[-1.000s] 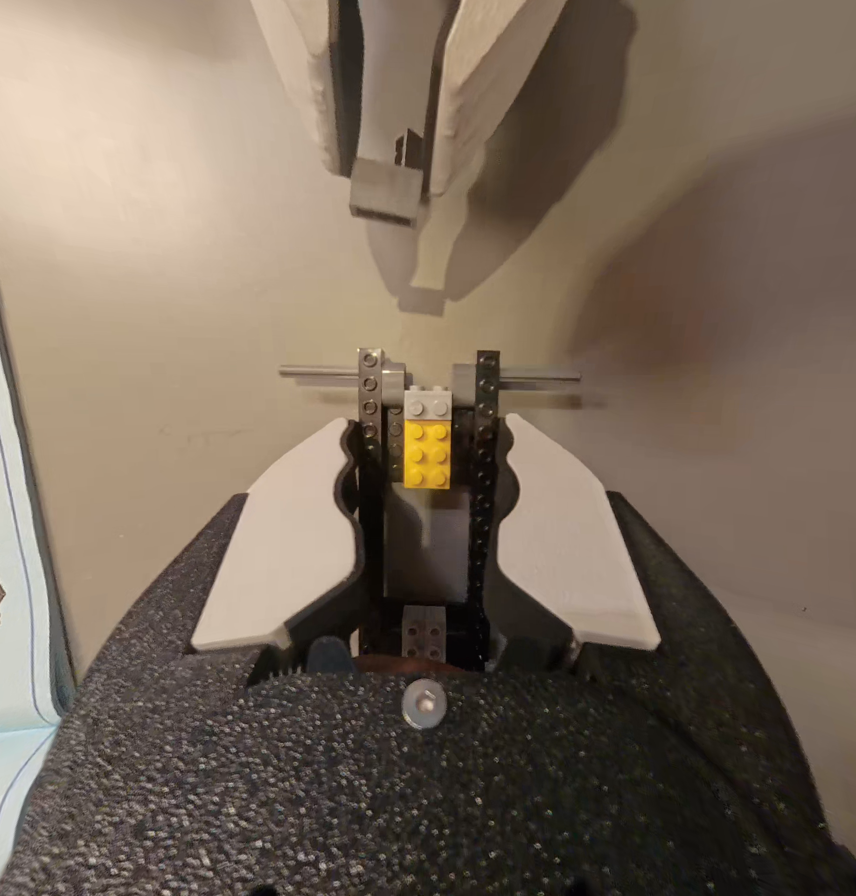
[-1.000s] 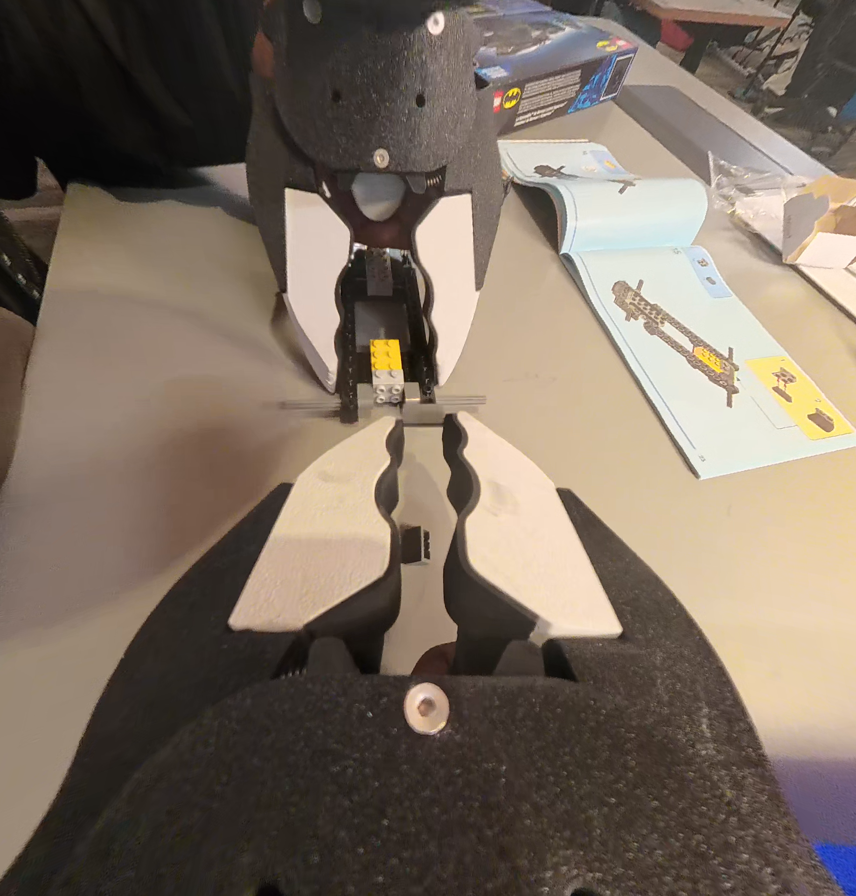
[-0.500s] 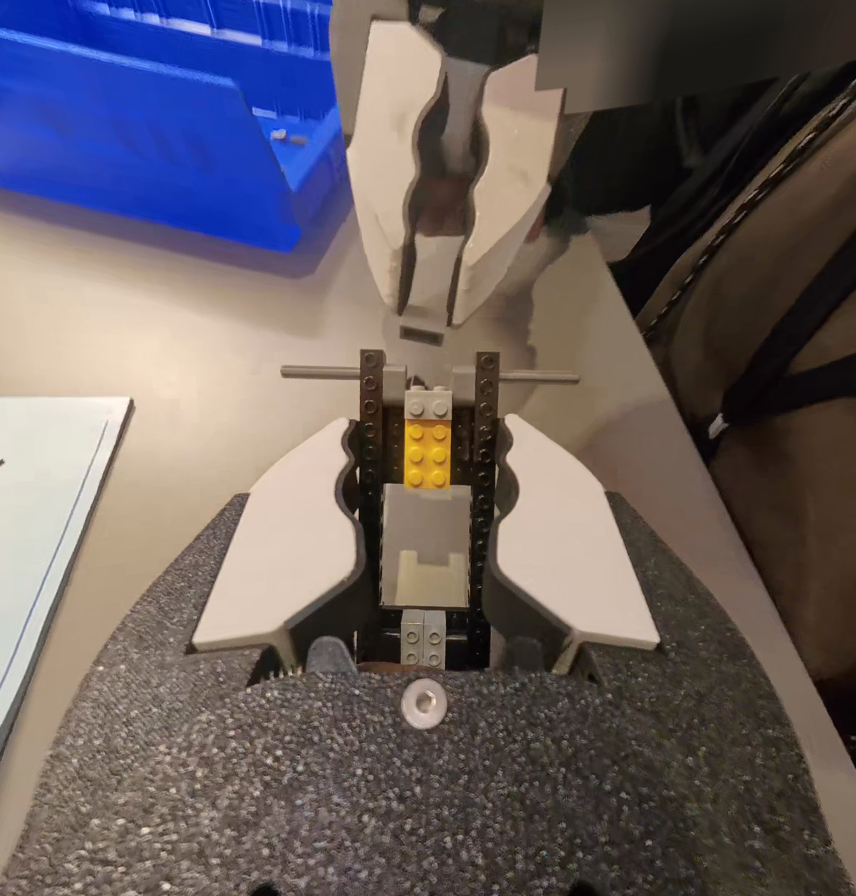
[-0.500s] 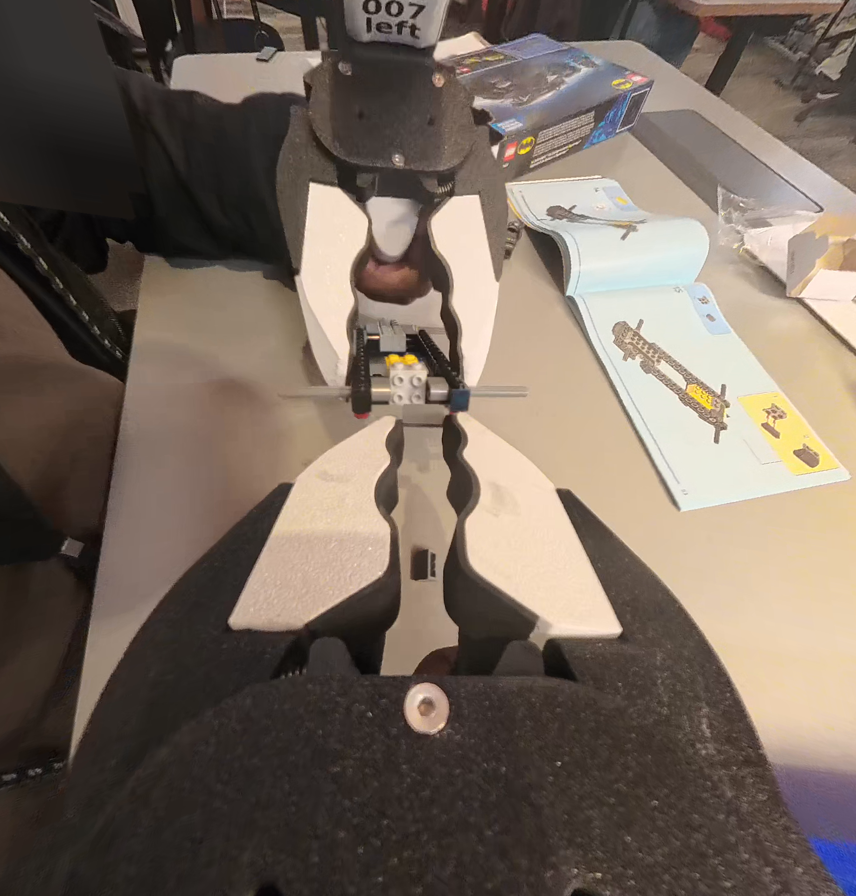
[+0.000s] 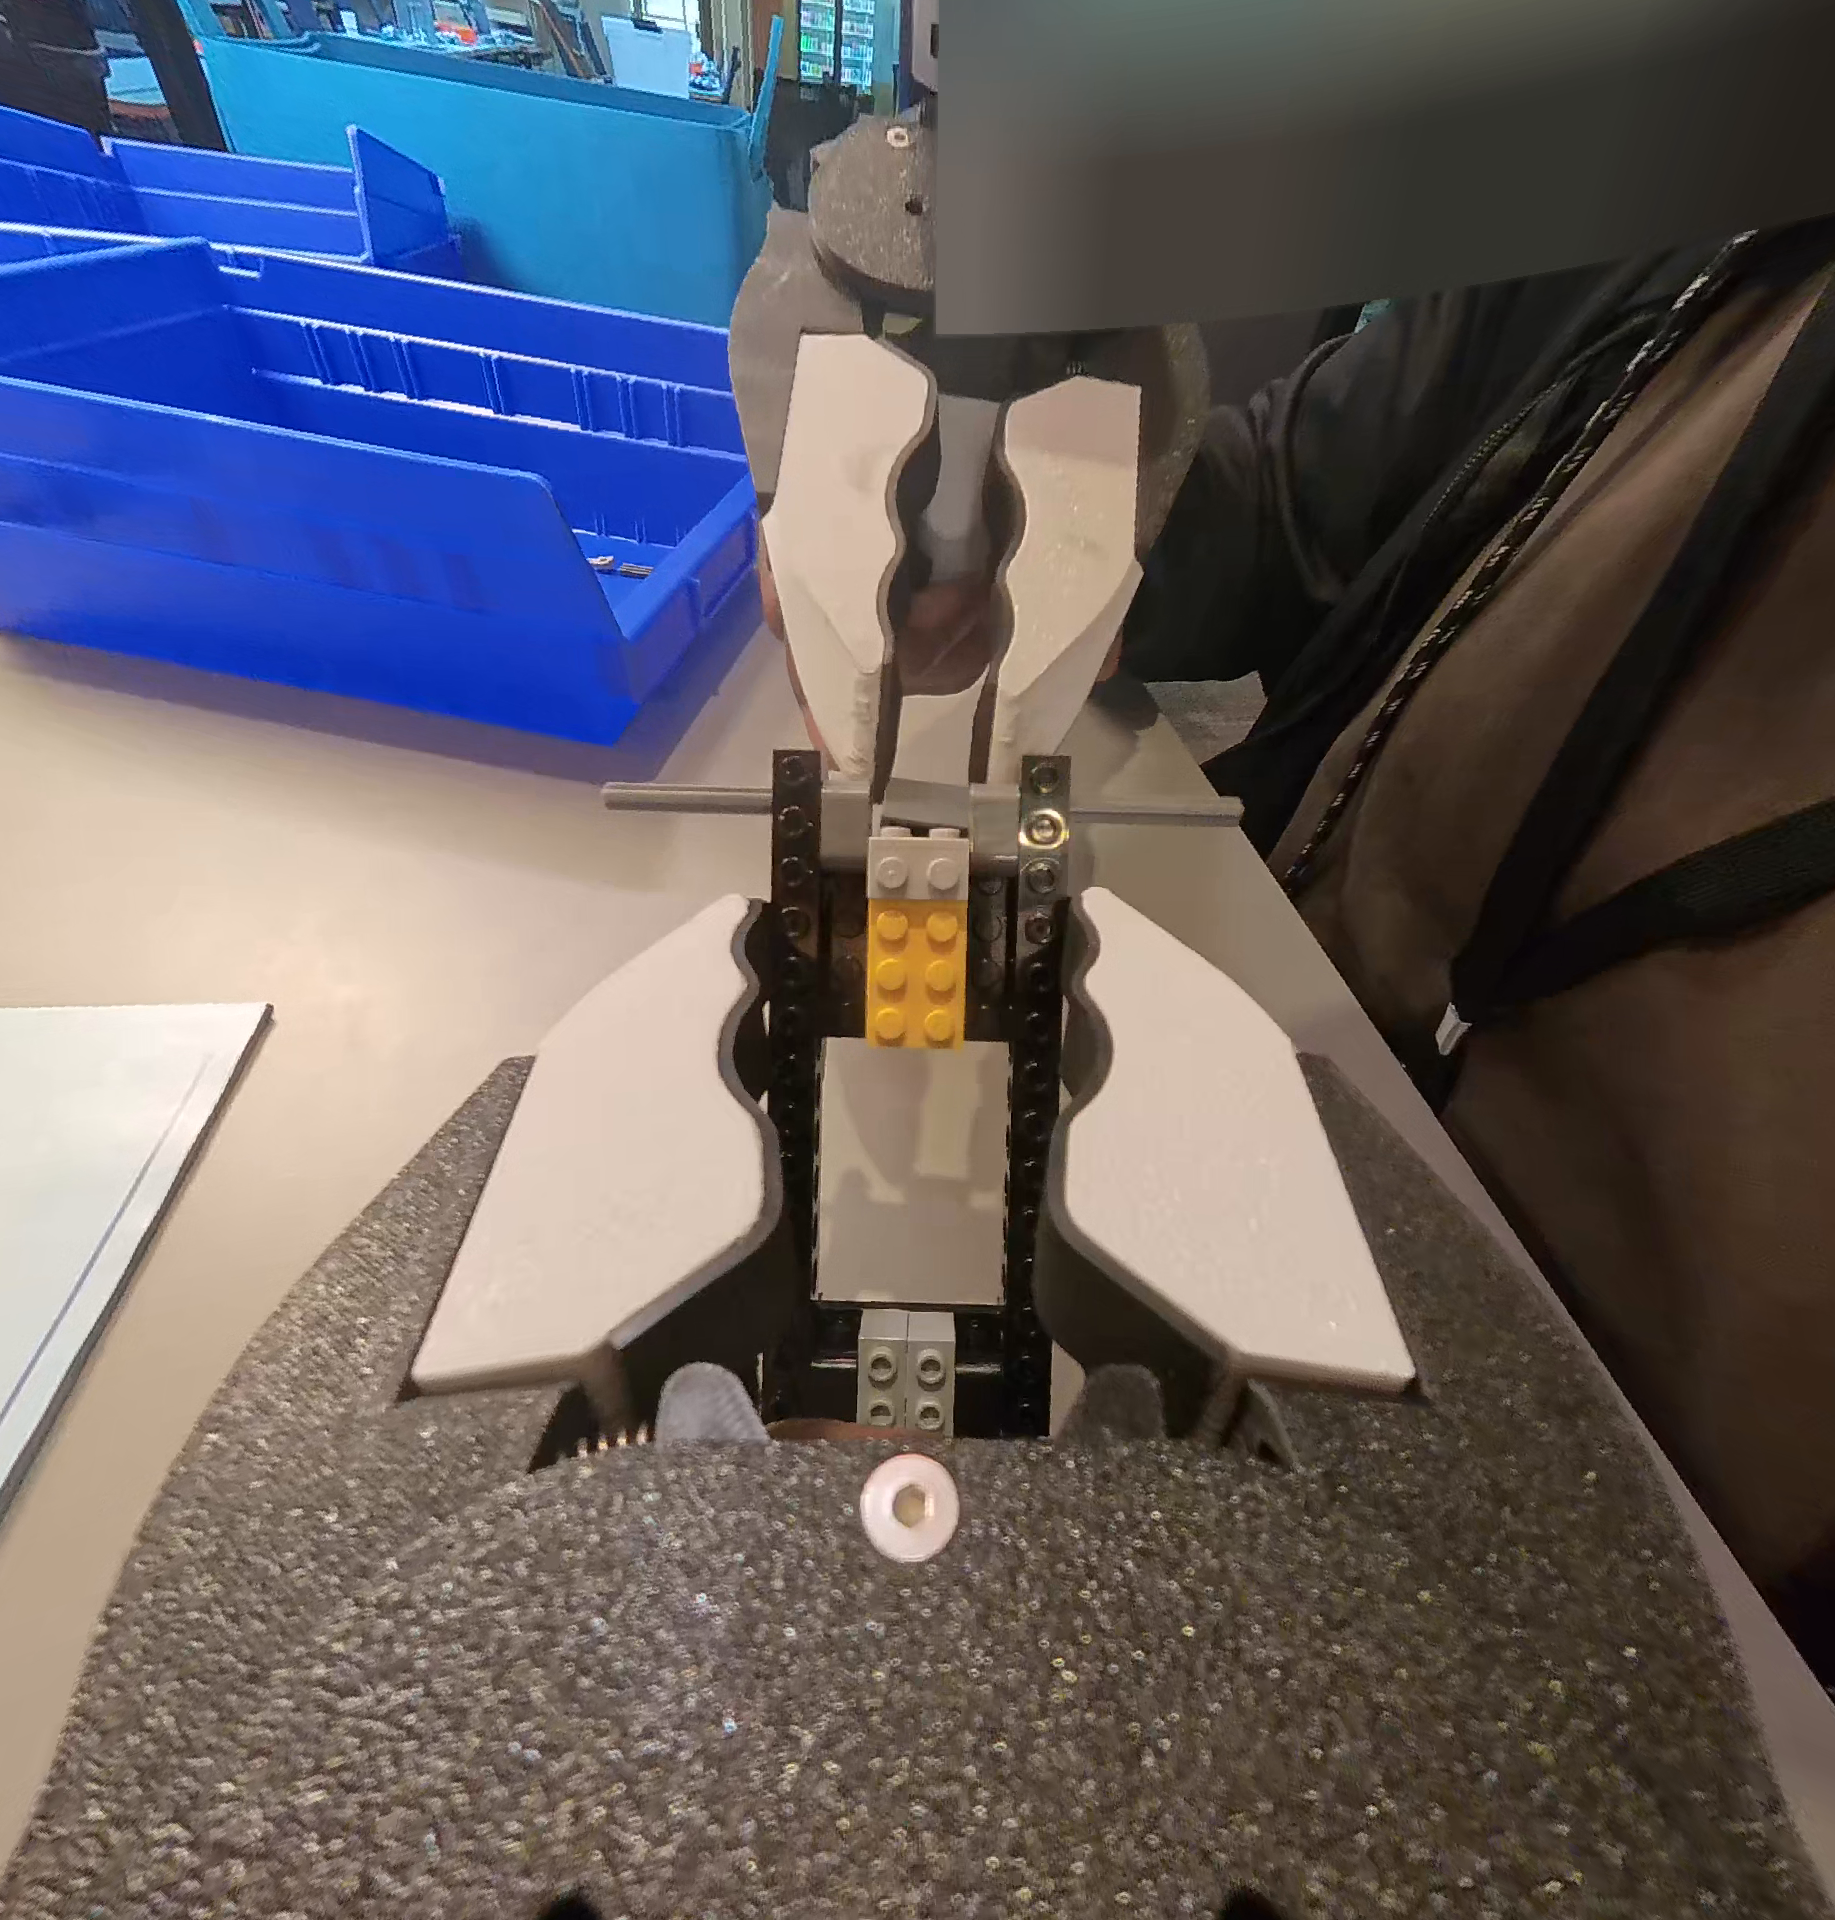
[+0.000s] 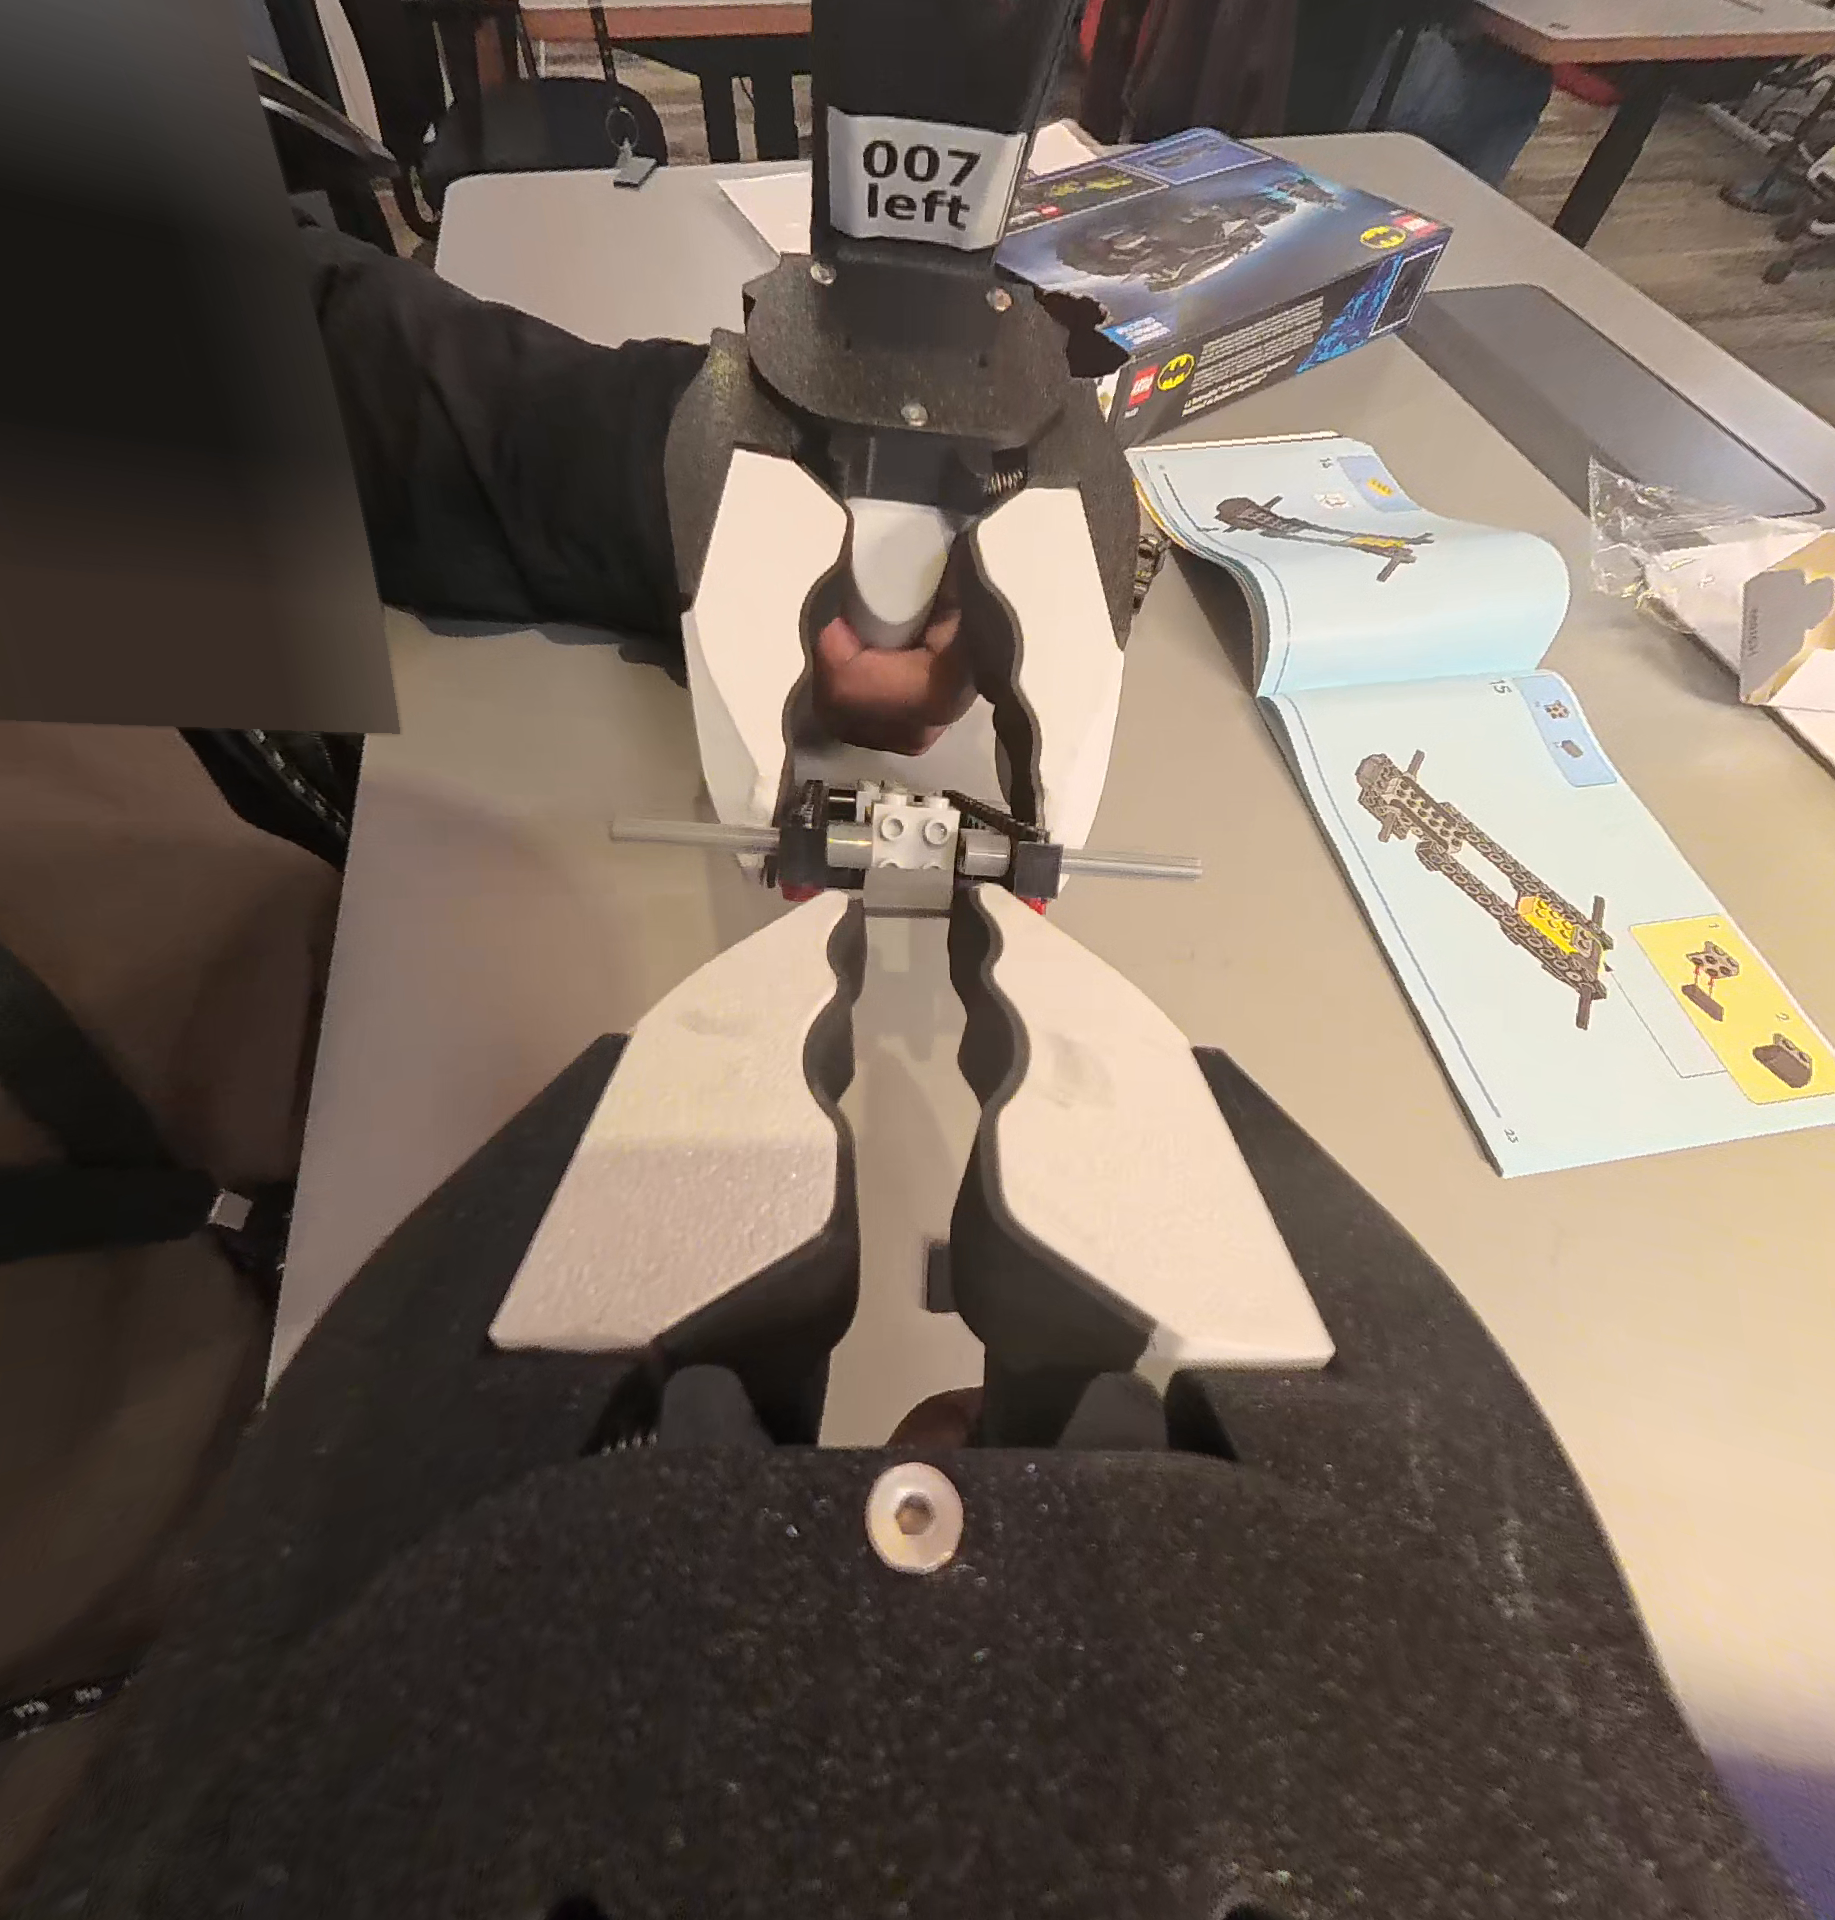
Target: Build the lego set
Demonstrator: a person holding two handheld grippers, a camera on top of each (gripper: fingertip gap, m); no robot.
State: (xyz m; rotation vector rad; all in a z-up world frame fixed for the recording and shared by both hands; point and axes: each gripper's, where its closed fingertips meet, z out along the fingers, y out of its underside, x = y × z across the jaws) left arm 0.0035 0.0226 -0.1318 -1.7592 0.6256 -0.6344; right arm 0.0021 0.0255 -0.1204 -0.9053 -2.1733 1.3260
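Note:
My left gripper [image 5: 918,914] is shut on a brick assembly [image 5: 1038,1039]: two long black beams, a yellow brick [image 5: 915,971], a light grey brick and a grey axle [image 5: 684,798] across its far end. Both pads press on the black beams. My right gripper [image 6: 905,914] is shut on a small grey piece [image 6: 905,888] at its fingertips. The piece touches the assembly's end [image 6: 913,831], just under the axle [image 6: 684,831]. The right gripper [image 5: 928,769] faces me in the left wrist view, its tips at the axle. The left gripper [image 6: 913,800] faces me in the right wrist view.
An open instruction booklet [image 6: 1515,831], a dark toy box [image 6: 1256,270], a plastic bag and a torn cardboard box [image 6: 1786,623] lie on the grey table [image 6: 1412,1351]. Blue bins [image 5: 321,499] stand at the back left. A person's dark sleeve [image 6: 497,468] holds the left gripper. My left and right fingertips are right by each other.
Both grippers tilted up from the table. The right gripper brought the grey piece from well apart to the axle end of the assembly, where it now touches. Both grasps stayed the same.

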